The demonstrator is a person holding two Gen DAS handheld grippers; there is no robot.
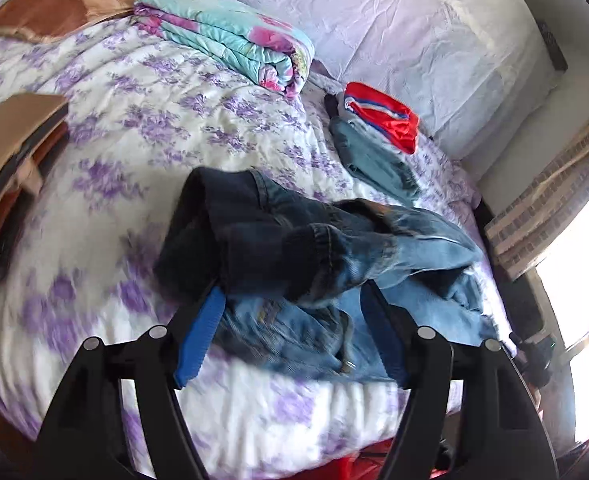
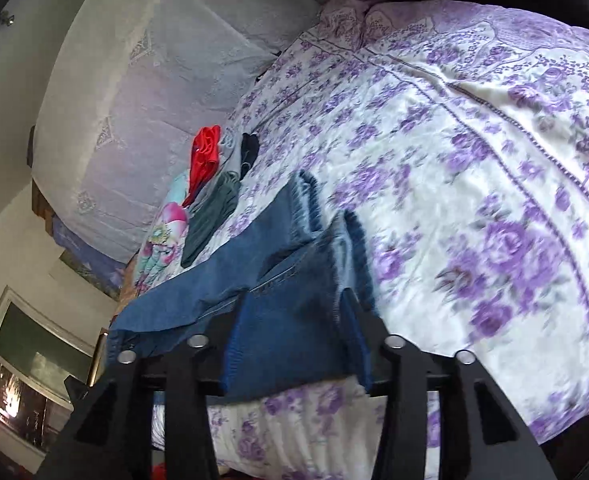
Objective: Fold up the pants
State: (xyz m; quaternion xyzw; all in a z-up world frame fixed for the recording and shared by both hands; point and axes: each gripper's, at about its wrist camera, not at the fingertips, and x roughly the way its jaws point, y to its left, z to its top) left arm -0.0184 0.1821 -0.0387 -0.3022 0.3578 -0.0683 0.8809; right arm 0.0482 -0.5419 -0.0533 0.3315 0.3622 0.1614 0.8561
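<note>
One pair of blue jeans lies crumpled on the bedspread.

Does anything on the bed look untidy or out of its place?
Yes. The jeans lie bunched and twisted near the edge of the floral bedspread, not flat, unlike the neatly folded quilt and the clothes pile behind.

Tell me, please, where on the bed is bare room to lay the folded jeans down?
Free: the floral bedspread between the folded quilt, the brown items at the left edge and the jeans. In the right wrist view, the wide stretch right of the jeans is also bare. Crowded: the wall side, where the red garment and the grey-green clothes lie.
</note>
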